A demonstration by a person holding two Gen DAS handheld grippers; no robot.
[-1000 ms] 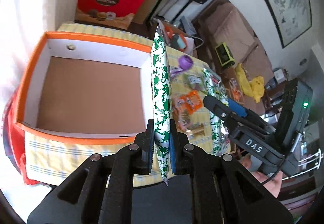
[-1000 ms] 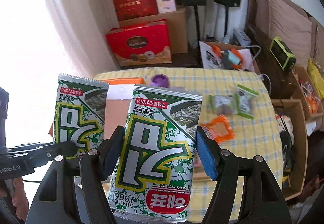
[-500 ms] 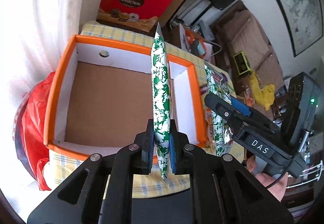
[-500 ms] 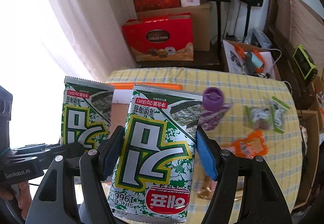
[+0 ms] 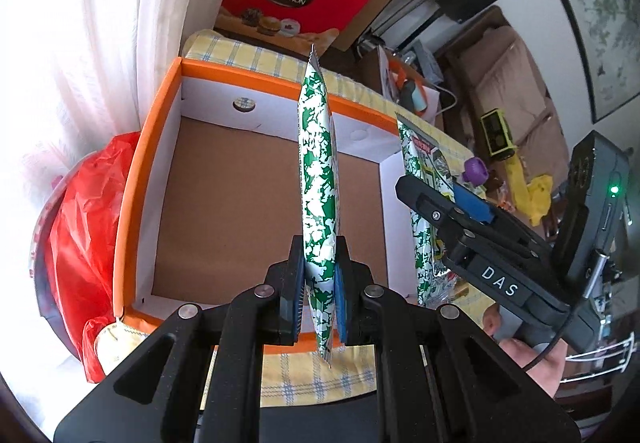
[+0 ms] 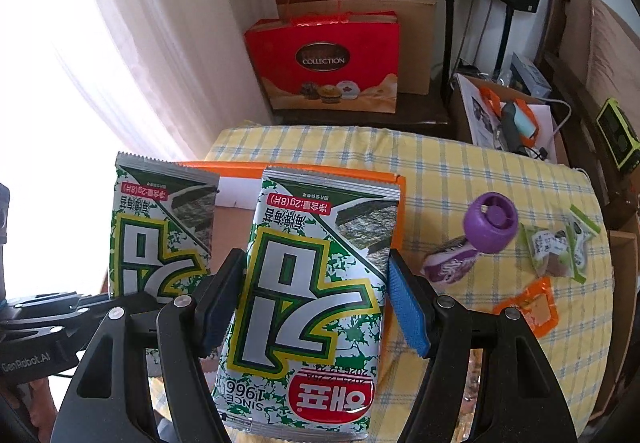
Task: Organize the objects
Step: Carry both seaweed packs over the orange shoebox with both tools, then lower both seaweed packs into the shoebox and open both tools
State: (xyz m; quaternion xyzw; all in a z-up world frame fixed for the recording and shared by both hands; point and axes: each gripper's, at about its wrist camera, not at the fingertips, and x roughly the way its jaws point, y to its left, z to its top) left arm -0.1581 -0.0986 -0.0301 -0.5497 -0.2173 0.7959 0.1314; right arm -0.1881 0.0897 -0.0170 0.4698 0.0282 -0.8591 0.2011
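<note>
Left wrist: left hand-held gripper [image 5: 318, 297] clamped edge-on on seaweed pack [image 5: 318, 179], held over orange box [image 5: 128, 179].

Both seaweed packets [image 6: 316, 283] [image 5: 318, 179] I hold look like glossy foil-lined film with crimped, saw-toothed seams. My gripper fingers [image 5: 224, 355] are matt black plastic with bright metal screw heads; their pads [image 6: 408, 307] are ribbed blue rubber. The orange box [image 5: 132, 179] is smooth card, white inside, with a raw brown cardboard floor. The checked tablecloth [image 6: 480, 179] is woven cloth.
</note>
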